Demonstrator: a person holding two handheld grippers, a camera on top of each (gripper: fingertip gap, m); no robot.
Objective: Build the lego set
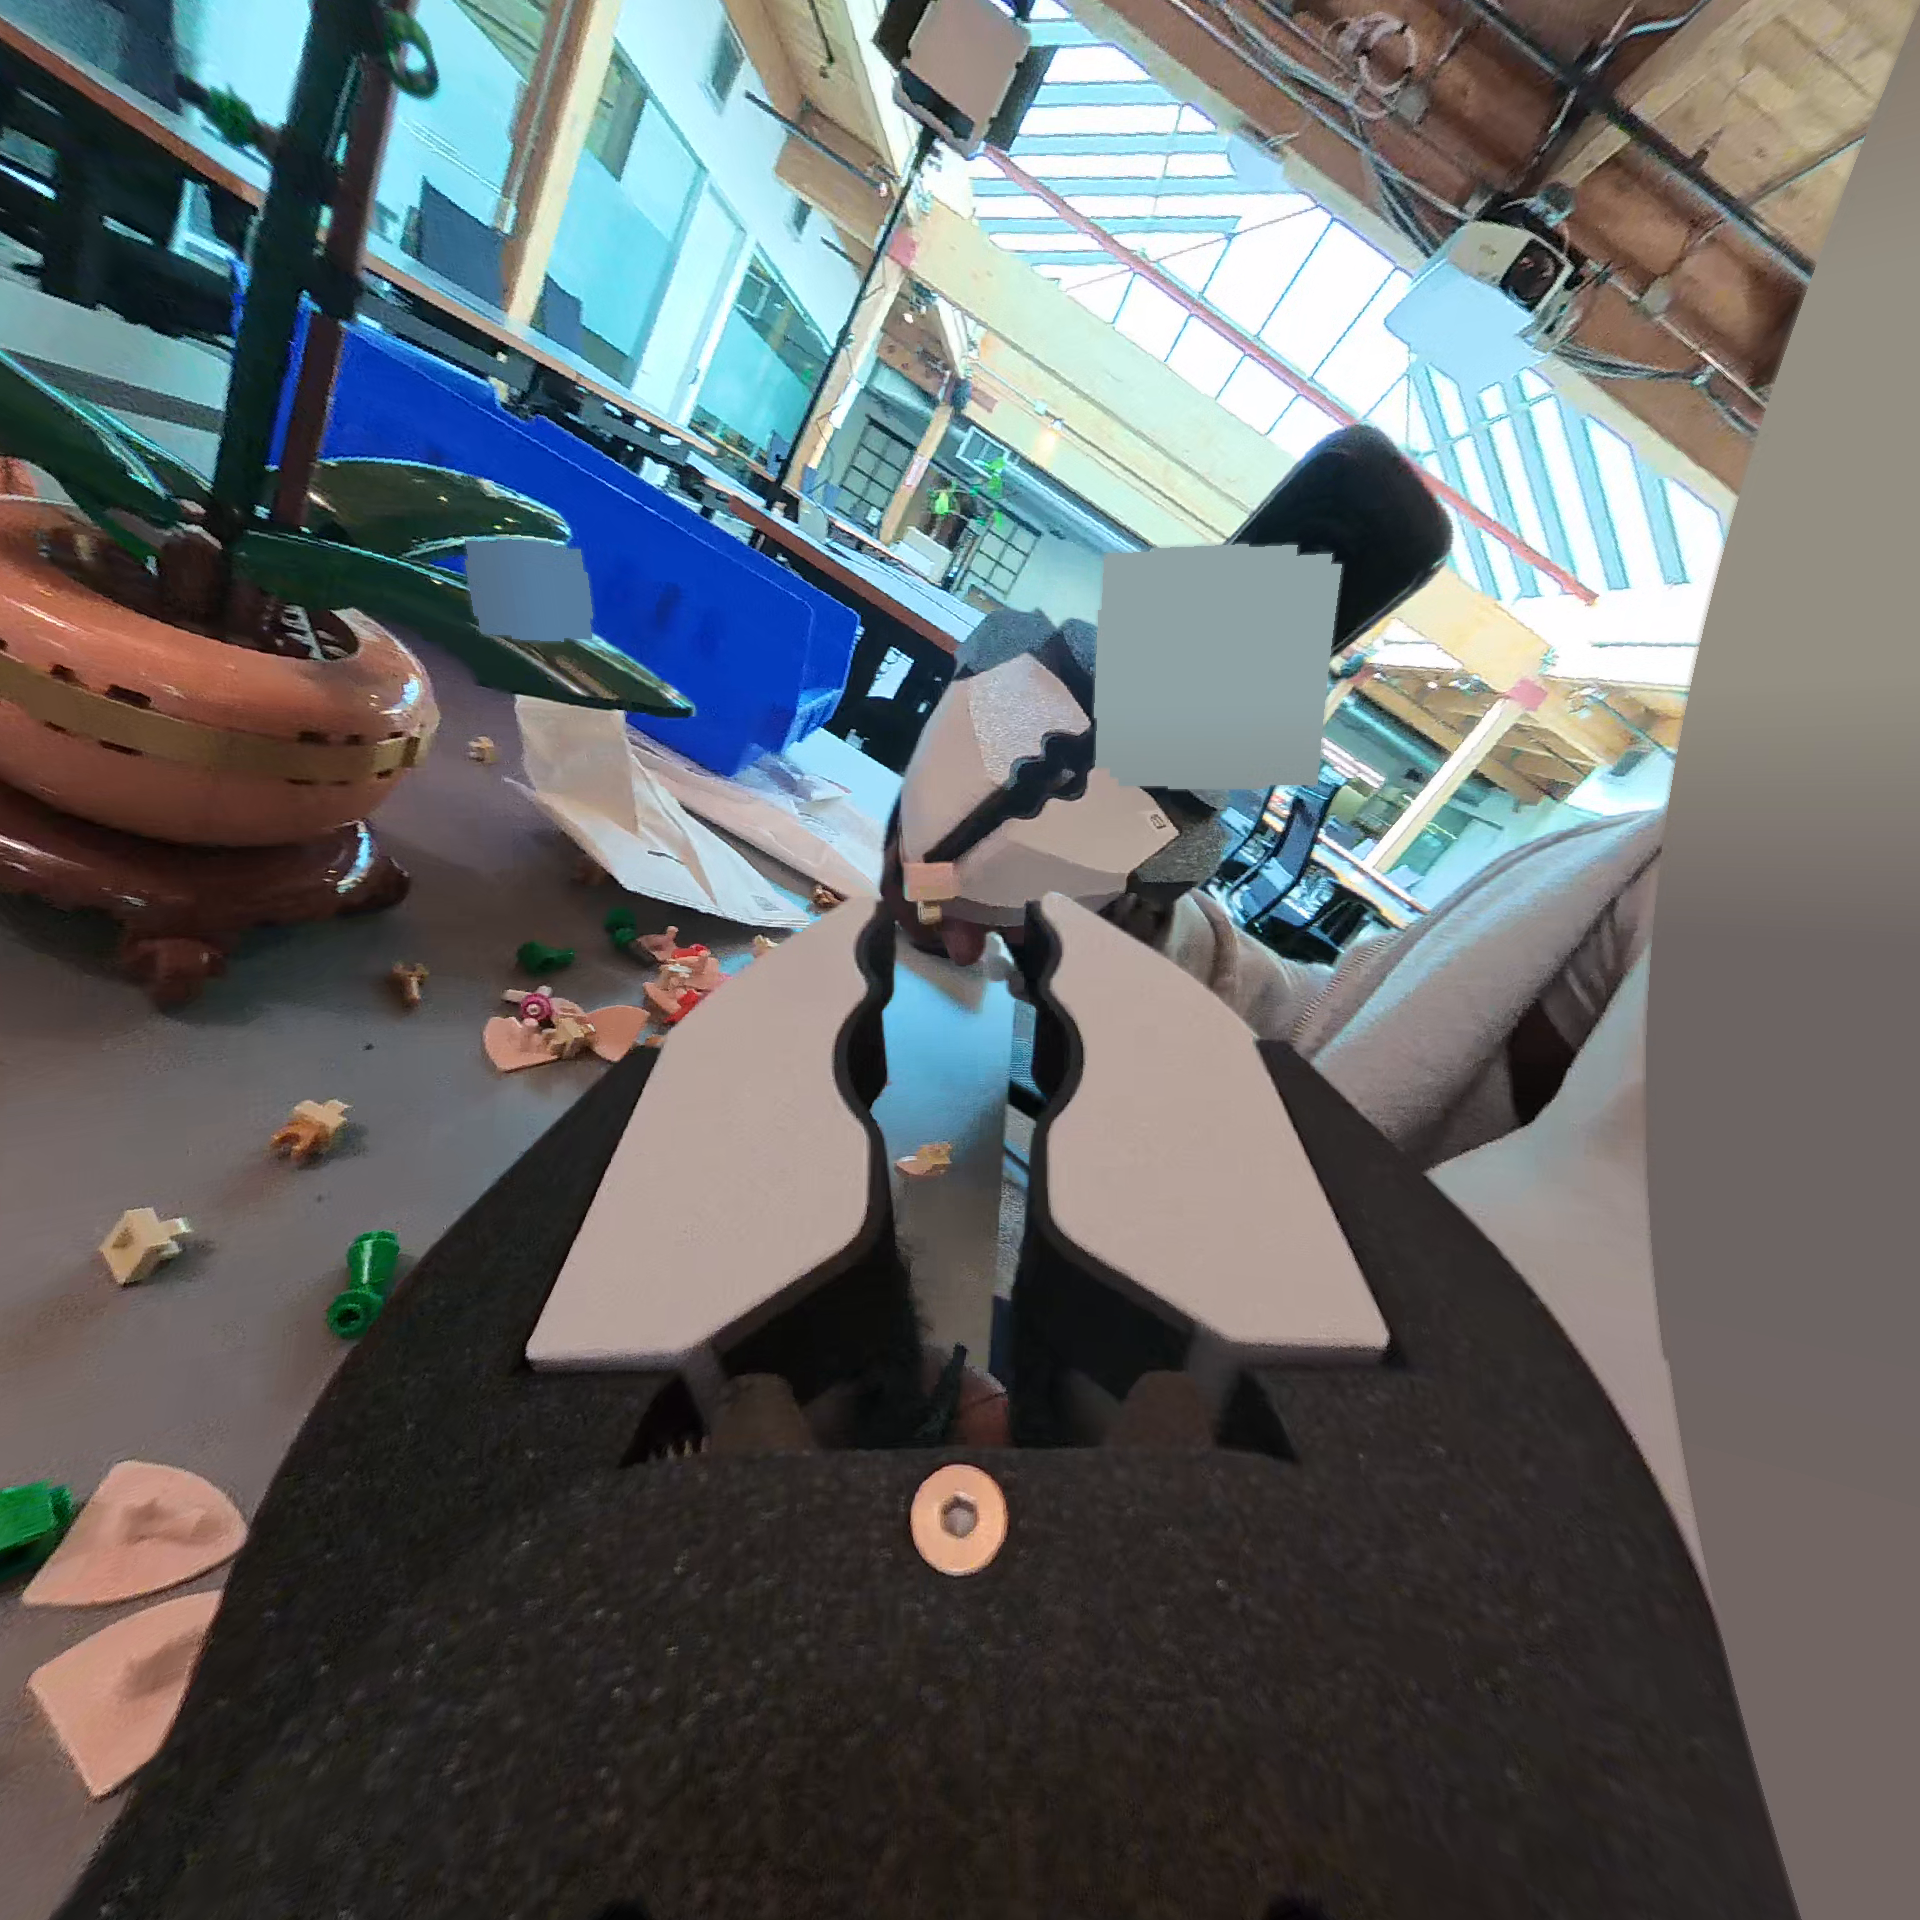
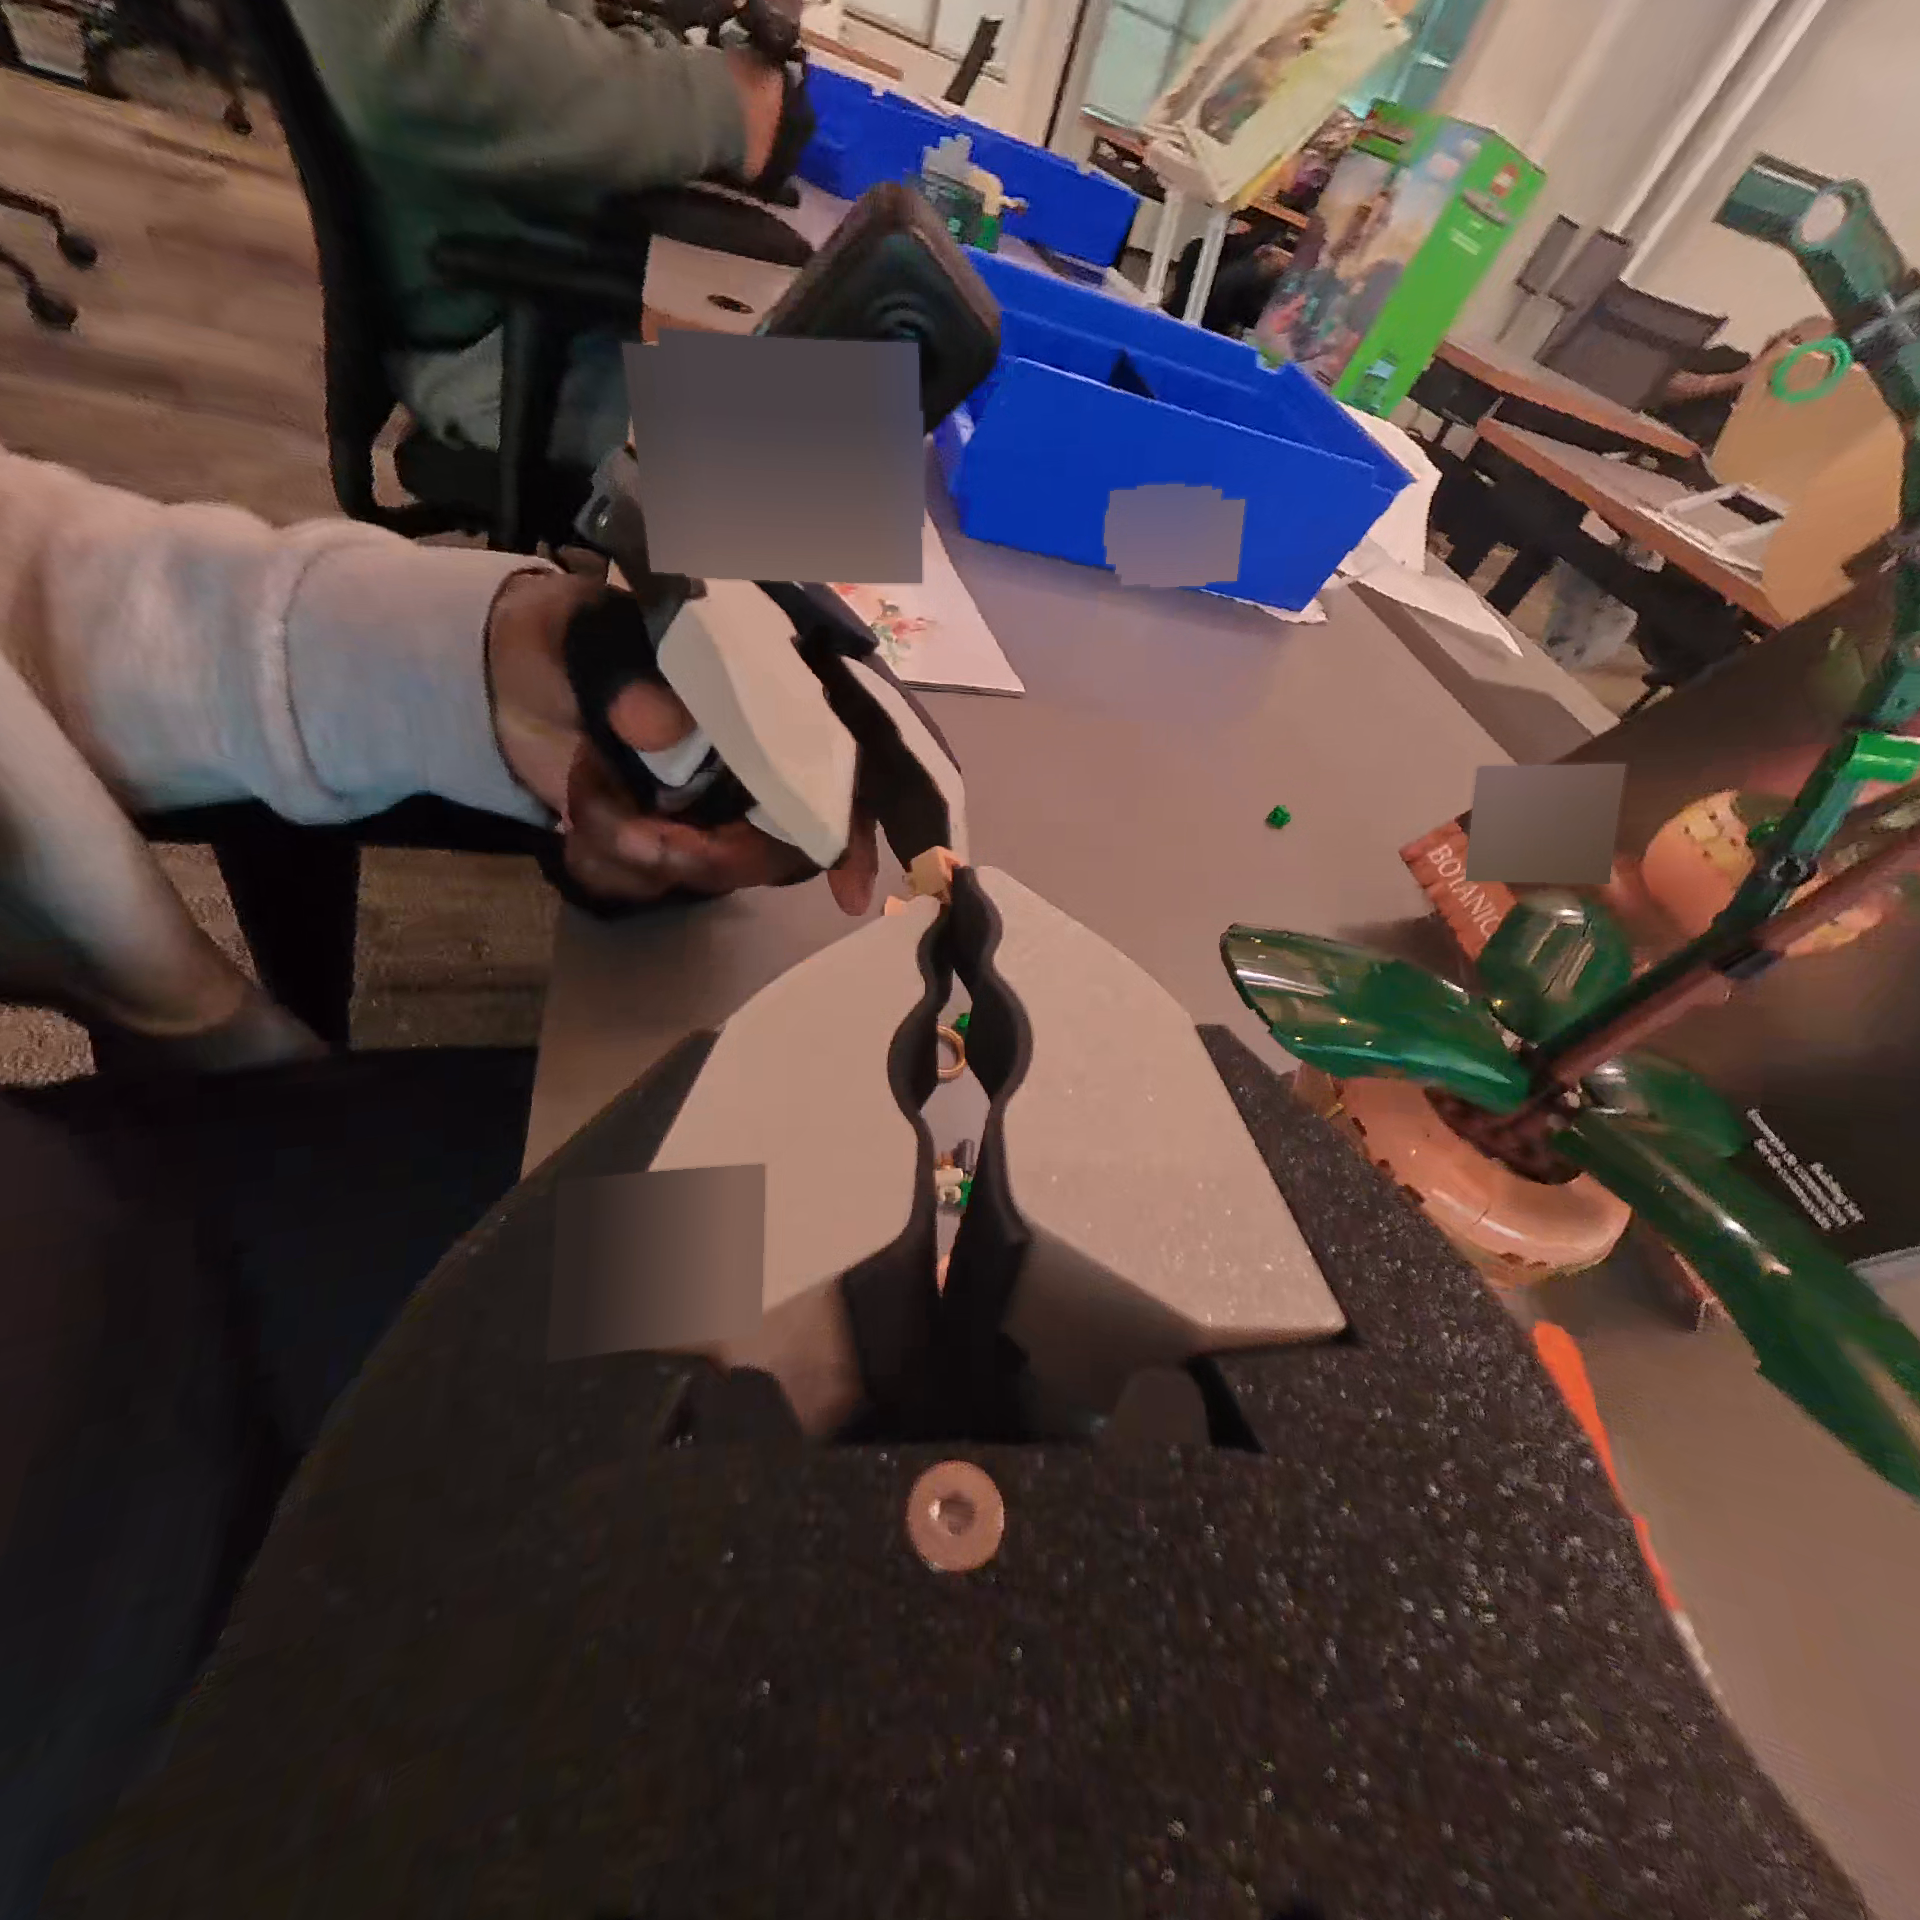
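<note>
The stem of the lego orchid (image 1: 312,260) leaves the top edge of my left view, and its pot (image 1: 187,727) is cut by the left edge. Beside the pot, the small pieces (image 1: 540,997) are too small to tell. My own fingers (image 2: 1091,1091) hide the parts below them.

Daylight is pouring in through the skylight (image 1: 1195,270) in the left wrist view, blowing out to white there and leaving a glossy sheen on the pot (image 1: 208,686), while the right wrist view is sitting dimmer and warmer, with grain showing in the dark areas. Both wide-angle pictures are bending straight lines toward the edges. The plant stem (image 2: 1849,301) and the chair (image 2: 436,312) are smearing with blur, and a flat grey band is covering the left view's right edge.
</note>
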